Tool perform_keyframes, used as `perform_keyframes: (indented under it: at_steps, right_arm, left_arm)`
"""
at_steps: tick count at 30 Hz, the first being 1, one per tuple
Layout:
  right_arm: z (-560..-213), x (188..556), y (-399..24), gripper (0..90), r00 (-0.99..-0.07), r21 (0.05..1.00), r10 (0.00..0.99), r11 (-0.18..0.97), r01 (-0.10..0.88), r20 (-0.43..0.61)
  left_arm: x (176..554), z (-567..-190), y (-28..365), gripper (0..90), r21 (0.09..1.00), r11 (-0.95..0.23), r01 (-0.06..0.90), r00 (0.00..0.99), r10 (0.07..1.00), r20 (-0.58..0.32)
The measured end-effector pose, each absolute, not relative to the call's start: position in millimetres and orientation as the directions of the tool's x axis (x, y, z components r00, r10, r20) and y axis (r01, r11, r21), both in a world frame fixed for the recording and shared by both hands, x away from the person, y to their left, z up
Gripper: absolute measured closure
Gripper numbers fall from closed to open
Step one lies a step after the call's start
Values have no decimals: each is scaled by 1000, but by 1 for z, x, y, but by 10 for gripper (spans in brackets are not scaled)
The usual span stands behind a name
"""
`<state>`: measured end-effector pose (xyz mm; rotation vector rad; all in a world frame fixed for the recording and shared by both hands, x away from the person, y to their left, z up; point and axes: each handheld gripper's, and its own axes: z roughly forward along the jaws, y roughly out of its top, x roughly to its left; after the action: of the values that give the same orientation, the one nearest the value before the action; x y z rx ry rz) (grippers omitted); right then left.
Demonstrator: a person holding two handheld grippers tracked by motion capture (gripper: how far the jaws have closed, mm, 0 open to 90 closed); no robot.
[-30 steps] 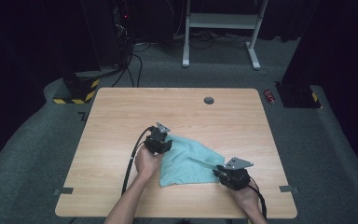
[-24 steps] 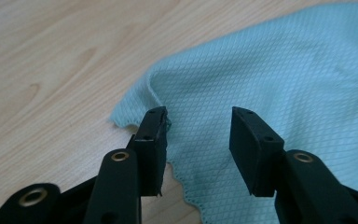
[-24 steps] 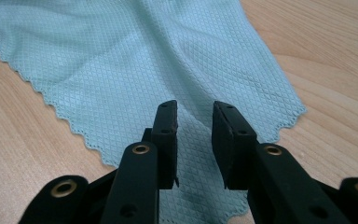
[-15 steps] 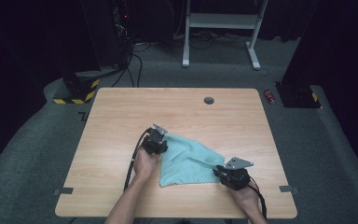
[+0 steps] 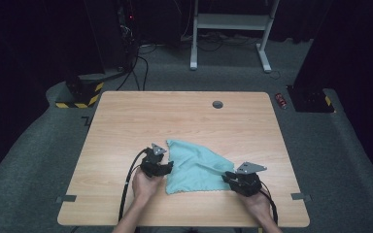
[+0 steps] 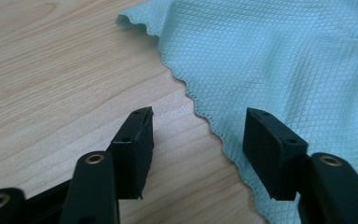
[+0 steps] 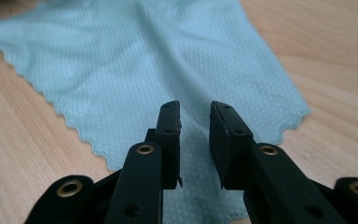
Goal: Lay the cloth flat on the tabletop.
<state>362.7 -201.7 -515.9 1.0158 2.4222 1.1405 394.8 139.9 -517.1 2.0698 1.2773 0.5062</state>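
Cloth (image 5: 194, 165) edge lies between the spread, just-opened left gripper (image 6: 196, 140), untouched; right gripper (image 7: 195, 140) is narrowly parted above it, so a closing pinch could miss.

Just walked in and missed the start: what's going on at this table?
A person is working a light blue cloth on a wooden table with a hand-held gripper in each hand. The left hand-held gripper has just been opening; its jaws straddle the cloth's scalloped edge without pressing it. The right hand-held gripper sits low over the cloth's near corner, jaws narrowly apart.
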Motion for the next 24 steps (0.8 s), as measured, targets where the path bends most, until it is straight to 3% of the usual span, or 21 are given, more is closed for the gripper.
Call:
perform_keyframes:
  at_steps: [7,17,21,24]
  right_arm:
    - [-491,396,-195,688,-678,786,731,376,491,74]
    - [-494,456,-157,622,-638,716,750,348,606,175]
    - [-503,468,-146,626,-637,679,748,371,634,186]
    - [-506,469,-140,704,-650,652,740,410,638,171]
  left_arm:
    - [387,-526,143,388,756,-276,594,423,906,-1]
    - [387,-526,143,366,753,-281,595,419,908,8]
    - [387,-526,143,366,752,-284,595,421,907,10]
    - [387,-526,143,365,753,-281,595,419,908,8]
